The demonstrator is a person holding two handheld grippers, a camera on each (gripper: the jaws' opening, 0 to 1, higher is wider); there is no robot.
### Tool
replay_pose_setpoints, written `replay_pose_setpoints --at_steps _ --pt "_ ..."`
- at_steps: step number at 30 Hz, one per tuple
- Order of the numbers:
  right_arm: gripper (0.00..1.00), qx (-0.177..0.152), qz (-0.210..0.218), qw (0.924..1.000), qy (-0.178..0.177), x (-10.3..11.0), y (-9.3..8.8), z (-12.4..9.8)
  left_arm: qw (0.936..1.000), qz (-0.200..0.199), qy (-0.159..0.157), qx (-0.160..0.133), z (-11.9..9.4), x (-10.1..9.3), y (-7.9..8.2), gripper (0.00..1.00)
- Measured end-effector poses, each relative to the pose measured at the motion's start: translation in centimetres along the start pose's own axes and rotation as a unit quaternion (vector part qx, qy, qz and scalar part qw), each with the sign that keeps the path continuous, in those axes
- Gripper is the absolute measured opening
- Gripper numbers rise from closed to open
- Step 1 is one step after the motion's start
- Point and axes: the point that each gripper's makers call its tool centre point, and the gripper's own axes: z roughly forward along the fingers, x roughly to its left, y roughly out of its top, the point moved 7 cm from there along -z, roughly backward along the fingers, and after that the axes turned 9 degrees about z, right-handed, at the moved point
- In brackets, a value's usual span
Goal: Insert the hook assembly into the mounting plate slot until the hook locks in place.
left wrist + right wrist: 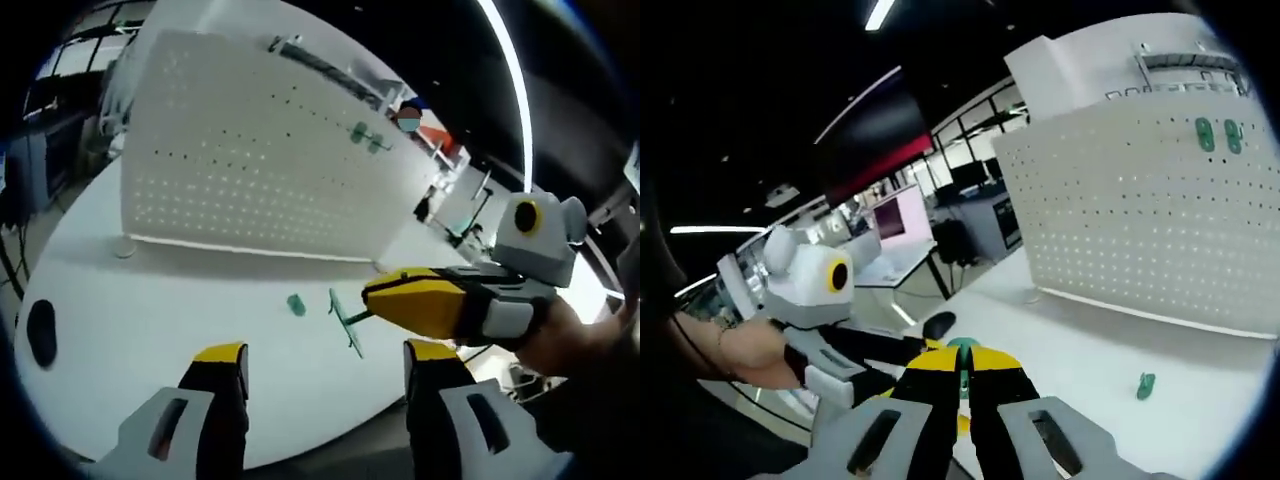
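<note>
Right hand-held gripper (372, 297) is clamped on the slim green plastic hook assy (345, 322), above the white desk (150, 330), well short of the white perforated pegboard mounting plate (250, 150). Left hand-held gripper (325, 370): wide open, empty. We risk the hook twisting in its thin grip, causing misalignment w/ the slot.

I see a white round table (150, 330) under bright ceiling light strips (510, 90). A dark oval object (42, 332) lies near the table's left edge. Behind it in the right gripper view, an office stretches back with desks, a pink-lit monitor (902, 222) and a black chair (952, 240).
</note>
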Motion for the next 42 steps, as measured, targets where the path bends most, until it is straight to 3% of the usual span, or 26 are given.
replay_pose_setpoints --at_steps 6,11,15,25,31,36,42 --pt "0.00 -0.012 -0.009 0.9999 0.003 0.3 0.8 -0.2 0.9990 -0.033 -0.014 -0.026 0.0 0.0 0.5 0.50" --pt "0.00 -0.018 -0.011 0.9998 0.002 0.3 1.1 -0.4 0.9989 -0.030 -0.006 -0.037 -0.1 0.0 1.1 0.46" --pt "0.00 -0.024 -0.014 0.9996 0.002 0.6 1.3 -0.5 0.9986 -0.027 -0.022 -0.040 -0.1 -0.3 1.3 0.38" --pt "0.00 -0.030 -0.017 0.9994 0.007 1.3 1.4 -0.5 0.9974 -0.036 -0.035 -0.051 -0.3 -0.6 1.5 0.30" --pt "0.00 -0.031 -0.015 0.9994 0.009 1.6 1.3 -0.4 0.9959 -0.032 -0.063 -0.056 -0.4 -1.2 1.7 0.15" --pt "0.00 -0.031 -0.015 0.9993 0.015 1.7 0.9 -0.2 0.9966 -0.014 -0.066 -0.047 -0.5 -1.6 1.7 0.07" --pt "0.00 -0.038 -0.016 0.9991 0.012 1.9 0.9 -0.4 0.9966 -0.001 -0.071 -0.043 -0.5 -1.5 2.0 0.06"
